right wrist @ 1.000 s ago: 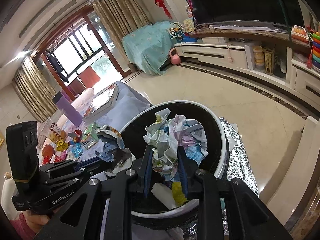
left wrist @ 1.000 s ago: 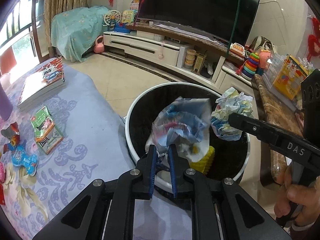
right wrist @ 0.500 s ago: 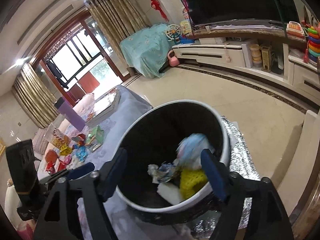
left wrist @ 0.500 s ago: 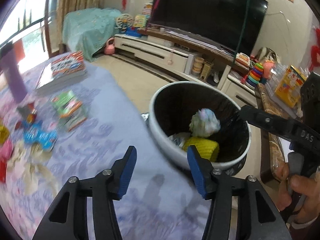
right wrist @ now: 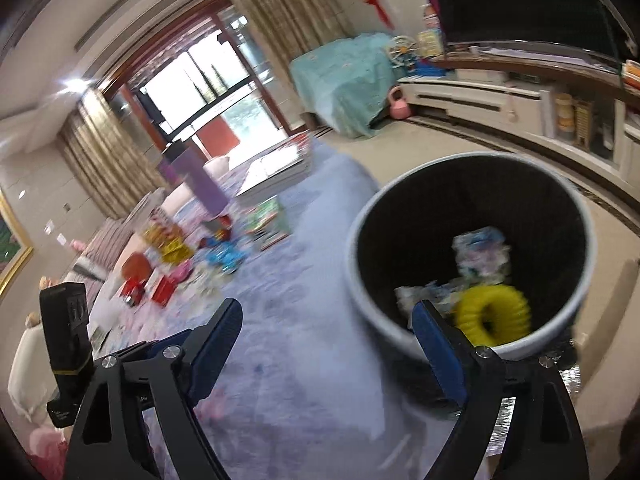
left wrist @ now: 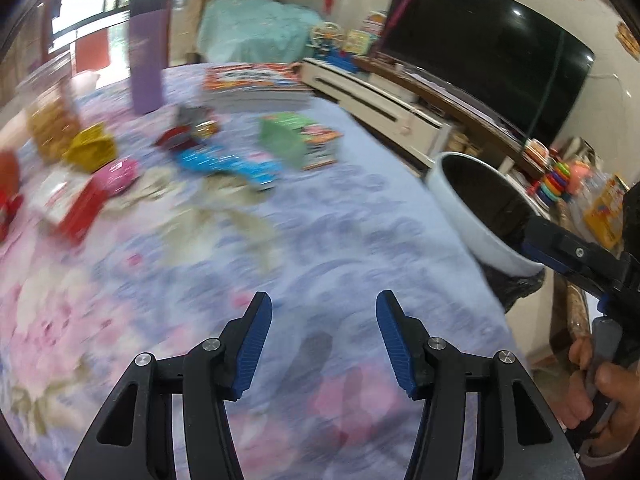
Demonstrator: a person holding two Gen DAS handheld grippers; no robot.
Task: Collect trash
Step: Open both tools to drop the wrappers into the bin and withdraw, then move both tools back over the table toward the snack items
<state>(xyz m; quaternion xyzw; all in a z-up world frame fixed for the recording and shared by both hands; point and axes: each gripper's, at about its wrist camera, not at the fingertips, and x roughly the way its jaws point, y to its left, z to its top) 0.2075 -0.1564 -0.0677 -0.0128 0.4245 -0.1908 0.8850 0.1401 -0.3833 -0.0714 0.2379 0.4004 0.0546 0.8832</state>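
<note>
A white trash bin [right wrist: 578, 308] with a black liner stands beside the table; it also shows in the left wrist view [left wrist: 472, 216]. Crumpled paper [right wrist: 482, 254] and a yellow ring-shaped thing [right wrist: 494, 314] lie inside it. My left gripper [left wrist: 324, 312] is open and empty above the purple floral tablecloth [left wrist: 340, 220]. My right gripper [right wrist: 328, 320] is open and empty, near the bin's left rim. Loose wrappers lie further along the table: a blue one [left wrist: 224, 164], a pink one [left wrist: 118, 172], a yellow one [left wrist: 92, 148].
A purple bottle [left wrist: 146, 52], a stack of books [left wrist: 256, 86], a green booklet [left wrist: 300, 140] and a red box [left wrist: 76, 208] lie on the table. A TV [left wrist: 480, 44] on a low cabinet stands beyond the floor. The view is motion-blurred.
Both grippers opened and dropped their crumpled paper into the bin. Both have since swung left, away from the bin, towards the cluttered part of the table.
</note>
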